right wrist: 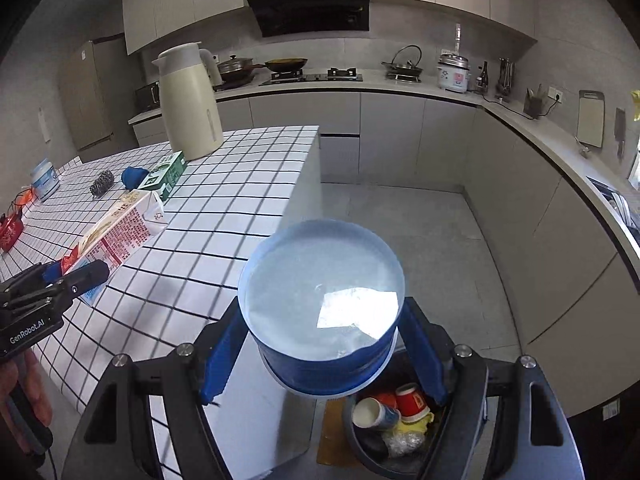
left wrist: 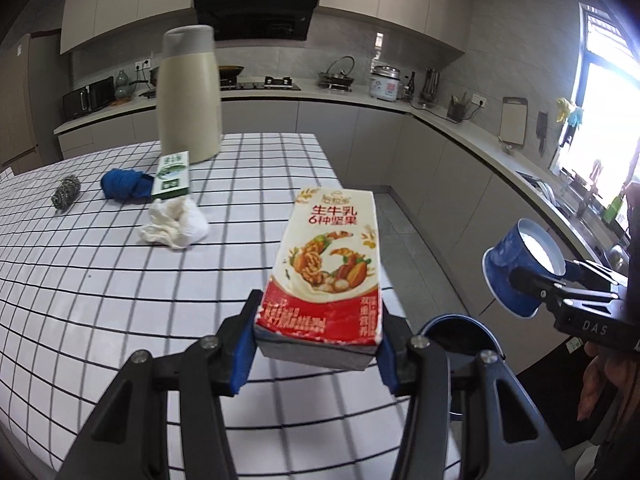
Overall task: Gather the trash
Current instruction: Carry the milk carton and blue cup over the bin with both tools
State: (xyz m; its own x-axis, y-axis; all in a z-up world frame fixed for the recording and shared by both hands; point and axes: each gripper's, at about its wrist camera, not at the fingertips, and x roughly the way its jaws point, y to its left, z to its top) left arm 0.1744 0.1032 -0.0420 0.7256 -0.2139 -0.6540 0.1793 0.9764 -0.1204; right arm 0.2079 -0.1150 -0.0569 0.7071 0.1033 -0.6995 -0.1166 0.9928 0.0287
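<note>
My left gripper [left wrist: 318, 344] is shut on a red and white milk carton [left wrist: 328, 272] and holds it above the table's right edge; the carton also shows in the right wrist view [right wrist: 120, 228]. My right gripper [right wrist: 324, 364] is shut on a blue paper cup [right wrist: 320, 304], held above the trash bin [right wrist: 360, 444] on the floor beside the table. The bin holds several cups and wrappers. In the left wrist view the cup [left wrist: 516, 268] hangs to the right, over the bin [left wrist: 480, 328]. A crumpled white tissue [left wrist: 176, 226] and a green carton [left wrist: 172, 176] lie on the table.
A checked tablecloth [left wrist: 100, 300] covers the table. On it stand a tall cream jug [left wrist: 188, 96], a blue cloth ball [left wrist: 120, 184] and a steel scourer [left wrist: 66, 192]. A white jar [right wrist: 44, 180] and a red item [right wrist: 10, 232] sit at the far left. Kitchen counters run behind and right.
</note>
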